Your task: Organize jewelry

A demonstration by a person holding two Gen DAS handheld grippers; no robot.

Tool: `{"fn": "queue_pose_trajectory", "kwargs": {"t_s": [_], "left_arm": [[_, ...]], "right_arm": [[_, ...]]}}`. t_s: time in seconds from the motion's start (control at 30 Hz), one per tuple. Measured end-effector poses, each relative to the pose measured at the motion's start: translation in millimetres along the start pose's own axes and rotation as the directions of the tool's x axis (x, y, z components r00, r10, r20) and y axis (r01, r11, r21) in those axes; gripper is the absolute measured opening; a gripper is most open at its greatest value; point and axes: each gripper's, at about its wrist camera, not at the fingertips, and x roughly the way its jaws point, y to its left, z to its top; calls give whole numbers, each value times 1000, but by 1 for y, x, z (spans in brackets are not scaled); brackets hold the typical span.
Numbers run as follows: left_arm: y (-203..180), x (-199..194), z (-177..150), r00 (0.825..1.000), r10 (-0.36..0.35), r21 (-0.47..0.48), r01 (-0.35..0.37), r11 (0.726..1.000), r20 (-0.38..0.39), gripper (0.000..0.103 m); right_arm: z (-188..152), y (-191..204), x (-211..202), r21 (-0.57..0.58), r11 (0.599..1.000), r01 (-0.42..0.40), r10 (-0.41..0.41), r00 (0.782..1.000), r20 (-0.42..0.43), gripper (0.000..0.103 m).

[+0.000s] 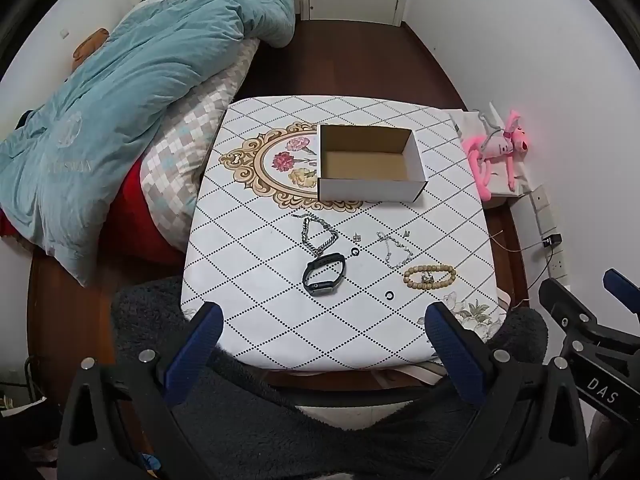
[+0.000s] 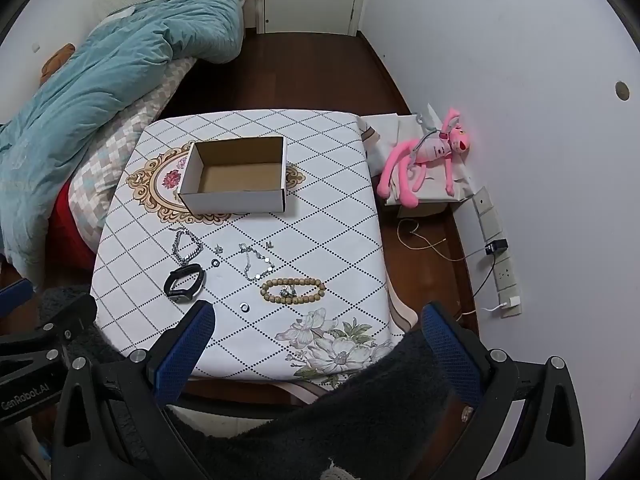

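Observation:
An empty open cardboard box (image 1: 370, 164) (image 2: 236, 176) stands at the middle of the table (image 1: 248, 320) (image 2: 320, 240). In front of it lie a silver chain bracelet (image 1: 318, 236) (image 2: 187, 246), a black watch band (image 1: 325, 274) (image 2: 185, 282), a thin silver necklace (image 1: 396, 248) (image 2: 256, 264), a wooden bead bracelet (image 1: 430, 276) (image 2: 294, 290), small earrings and two rings (image 1: 389, 295) (image 2: 244, 306). My left gripper (image 1: 324, 320) and right gripper (image 2: 316, 320) are both open and empty, hovering above the table's near edge.
A bed with a teal duvet (image 1: 120, 92) (image 2: 100, 80) lies to the left. A pink plush toy (image 1: 500, 148) (image 2: 432, 156) sits on a box at the right by the wall, with sockets and cables. A dark fuzzy cloth (image 1: 280, 420) lies below the grippers.

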Motion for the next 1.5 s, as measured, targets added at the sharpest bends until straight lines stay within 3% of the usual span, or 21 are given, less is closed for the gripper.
{"fn": "queue_pose_trajectory", "kwargs": {"t_s": [0.67,1.5], "left_arm": [[1,-10,0,1000,-9,-3,9,1000,19,103],[0,-19,6,999,-14,-6,15,1000,33,103]], "right_arm": [[8,-3,-27,3,1000,-3,3,1000,17,103],[10,-6,-29,4,1000,-5,5,1000,25,103]]}}
